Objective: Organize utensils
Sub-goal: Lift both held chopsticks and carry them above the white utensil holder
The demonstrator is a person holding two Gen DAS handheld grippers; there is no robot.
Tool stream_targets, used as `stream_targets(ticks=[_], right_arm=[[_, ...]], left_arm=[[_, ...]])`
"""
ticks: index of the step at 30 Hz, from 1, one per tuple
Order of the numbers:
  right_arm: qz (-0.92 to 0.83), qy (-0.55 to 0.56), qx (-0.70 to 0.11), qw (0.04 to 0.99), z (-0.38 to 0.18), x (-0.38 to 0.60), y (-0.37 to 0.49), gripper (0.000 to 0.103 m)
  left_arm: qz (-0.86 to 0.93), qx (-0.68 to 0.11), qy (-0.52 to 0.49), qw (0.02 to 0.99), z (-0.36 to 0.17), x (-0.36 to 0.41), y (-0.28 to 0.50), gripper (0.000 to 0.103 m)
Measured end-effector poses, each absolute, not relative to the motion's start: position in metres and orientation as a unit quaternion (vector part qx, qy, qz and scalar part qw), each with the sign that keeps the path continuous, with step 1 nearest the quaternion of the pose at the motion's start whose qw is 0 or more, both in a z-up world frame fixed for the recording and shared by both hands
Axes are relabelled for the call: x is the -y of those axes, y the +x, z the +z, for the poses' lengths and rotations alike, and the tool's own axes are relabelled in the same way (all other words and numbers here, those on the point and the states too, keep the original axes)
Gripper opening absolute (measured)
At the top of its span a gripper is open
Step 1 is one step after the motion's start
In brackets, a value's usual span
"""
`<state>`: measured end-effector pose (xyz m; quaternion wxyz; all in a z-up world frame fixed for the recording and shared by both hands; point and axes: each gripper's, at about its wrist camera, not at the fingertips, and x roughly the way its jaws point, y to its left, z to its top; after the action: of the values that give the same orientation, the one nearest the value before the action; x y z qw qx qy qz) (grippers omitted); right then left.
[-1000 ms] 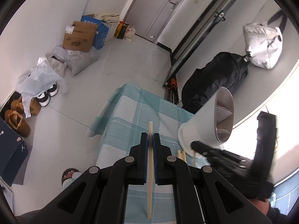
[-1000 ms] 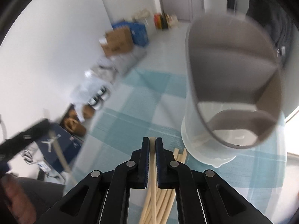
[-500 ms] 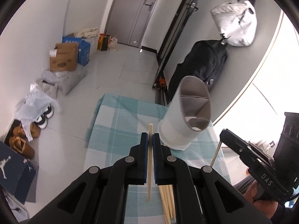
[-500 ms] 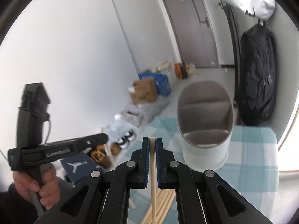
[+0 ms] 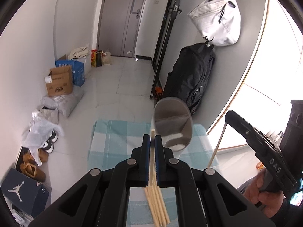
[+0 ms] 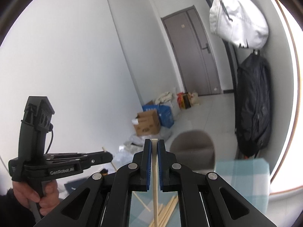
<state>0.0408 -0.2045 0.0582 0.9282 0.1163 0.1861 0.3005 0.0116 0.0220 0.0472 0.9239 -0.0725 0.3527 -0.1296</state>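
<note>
I have one chopstick in each gripper. My left gripper [image 5: 152, 138] is squeezed tight on a thin wooden chopstick [image 5: 151, 162]. The stick's tip pokes out just past the blue pads [image 5: 145, 160]. My right gripper [image 6: 155, 143] is also clamped on a chopstick of its own [image 6: 155, 179], and that stick runs straight up between its fingers.

In the left view I can see the right gripper off to the side, held in a hand [image 5: 262, 191], with its chopstick slanting down from it. In the right view I can see the left gripper out to the side, held in the other hand [image 6: 36, 194], with its stick sticking out both ways.

More chopsticks lie in a loose pile [image 5: 157, 206] on the surface [image 5: 117, 141], which has a blue and white checked cloth on it. The pile is right under my grippers.

The white utensil holder [image 5: 173, 128] stands on the cloth past the pile, at the far side. It has a grey inside with walls that split it into parts. Both held sticks are up in the air, not in the holder.

Behind it, a black bag [image 5: 191, 75] leans on the wall and a white bag [image 5: 217, 20] hangs above that.
</note>
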Motion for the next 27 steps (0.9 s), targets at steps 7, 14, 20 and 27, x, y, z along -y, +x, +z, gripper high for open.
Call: stream_targets(ticks=[7,14,20,27], right_arm=[[0.301,0.116,-0.134,0.937,0.1,0.217,0.076,0.006],[0.295,0.115,-0.095,0.944,0.12,0.219,0.114,0.006],[0.283,0.116,-0.091,0.948,0.119,0.214,0.152,0.006],[0.274,0.118,-0.086,0.951,0.104,0.205,0.182,0.006]], left_arm=[[-0.139,-0.347,-0.076,0.925,0.093,-0.013,0.031,0.001],[-0.143,-0.323,-0.083,0.932,0.129,-0.01,0.052,0.001],[-0.143,-0.313,-0.091,0.934,0.137,-0.006,0.08,0.001],[-0.138,-0.324,-0.094,0.931,0.124,-0.004,0.115,0.001]])
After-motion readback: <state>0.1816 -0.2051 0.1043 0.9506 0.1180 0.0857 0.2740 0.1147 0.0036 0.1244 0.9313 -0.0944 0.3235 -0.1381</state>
